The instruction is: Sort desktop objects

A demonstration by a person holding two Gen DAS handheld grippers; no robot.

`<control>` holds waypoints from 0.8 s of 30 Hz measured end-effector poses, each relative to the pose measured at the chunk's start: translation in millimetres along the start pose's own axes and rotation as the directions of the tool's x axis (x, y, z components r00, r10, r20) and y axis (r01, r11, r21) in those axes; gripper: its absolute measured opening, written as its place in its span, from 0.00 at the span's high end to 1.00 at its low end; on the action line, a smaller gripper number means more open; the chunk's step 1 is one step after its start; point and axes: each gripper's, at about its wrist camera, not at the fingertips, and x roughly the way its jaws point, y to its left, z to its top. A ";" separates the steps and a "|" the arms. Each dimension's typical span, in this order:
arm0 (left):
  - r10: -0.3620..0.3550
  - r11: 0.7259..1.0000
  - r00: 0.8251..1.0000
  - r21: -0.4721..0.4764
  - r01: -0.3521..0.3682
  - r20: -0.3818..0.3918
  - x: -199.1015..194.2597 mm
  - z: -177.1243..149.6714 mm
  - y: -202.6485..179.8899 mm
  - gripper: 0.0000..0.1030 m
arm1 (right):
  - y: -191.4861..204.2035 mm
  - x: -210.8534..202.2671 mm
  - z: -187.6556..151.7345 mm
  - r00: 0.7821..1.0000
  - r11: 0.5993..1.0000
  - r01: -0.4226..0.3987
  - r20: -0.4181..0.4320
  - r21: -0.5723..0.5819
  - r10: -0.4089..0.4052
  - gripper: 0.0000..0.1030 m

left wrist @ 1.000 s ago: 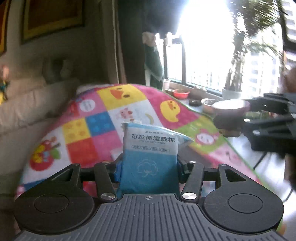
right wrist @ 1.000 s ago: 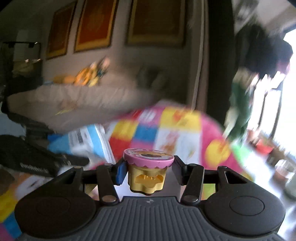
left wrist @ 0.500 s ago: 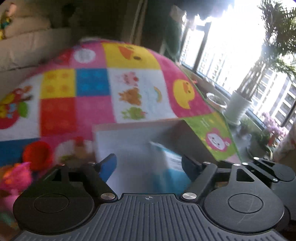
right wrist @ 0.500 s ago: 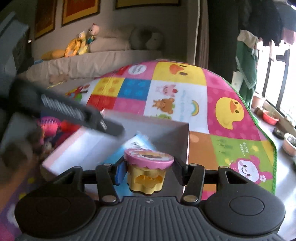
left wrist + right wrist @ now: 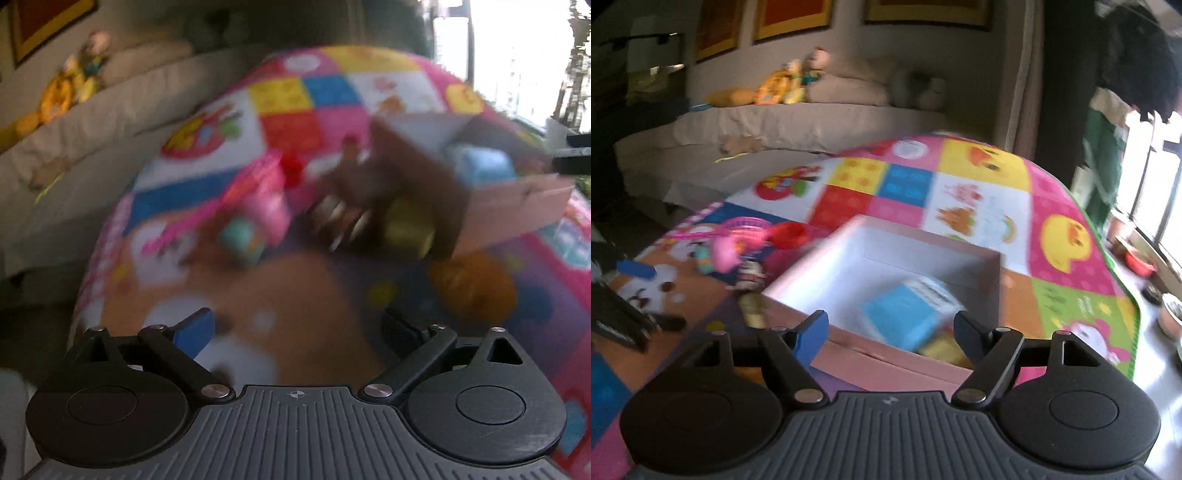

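The left hand-held gripper point(image 5: 297, 332) has its jaws opening with nothing between them — it hangs above a colourful play mat point(image 5: 207, 177), and the view from it is heavily blurred. Ahead of it and to its right sits a pink box point(image 5: 517, 206) with a white inside, and a blue packet point(image 5: 480, 166) shows in it. Between this hand-held gripper and the box lies a loose cluster of small toys, too smeared to name apart from a yellowish piece point(image 5: 406, 229), an orange one point(image 5: 472, 284) nearer the right finger, and a pink one point(image 5: 266, 199) further left. The right hand-held gripper point(image 5: 890, 332) is also opening, its jaws free of any load. Just ahead of it the pink box point(image 5: 886, 354) stands on the play mat point(image 5: 1063, 236), its near wall crossing between the two fingers. Inside, the blue packet point(image 5: 905, 314) lies tilted, and a yellow toy point(image 5: 942, 350) rests beside it against the near wall — its detail is blurred. To the left of the box lie a red cup point(image 5: 786, 232) and pink toys point(image 5: 727, 247). Far ahead a pale sofa point(image 5: 775, 125) carries soft toys.
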 end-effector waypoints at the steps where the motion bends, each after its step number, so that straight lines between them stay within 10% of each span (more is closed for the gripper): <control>1: 0.005 0.999 1.000 -0.032 -0.006 -0.011 1.3 -5.6 4.5 0.03 | 12.3 1.6 3.9 1.000 1.000 -0.014 0.007 -0.024 0.014 0.27; 9: 0.004 0.994 0.999 -0.112 0.002 0.047 -6.7 -31.2 12.0 0.01 | 124.2 48.4 19.3 1.000 0.953 -0.027 -0.019 -0.301 0.022 0.64; 24: -0.028 0.986 0.998 -0.160 0.038 0.061 -1.0 -33.0 15.4 0.00 | 154.0 159.4 48.2 0.952 0.907 0.047 -0.257 -0.419 -0.168 0.80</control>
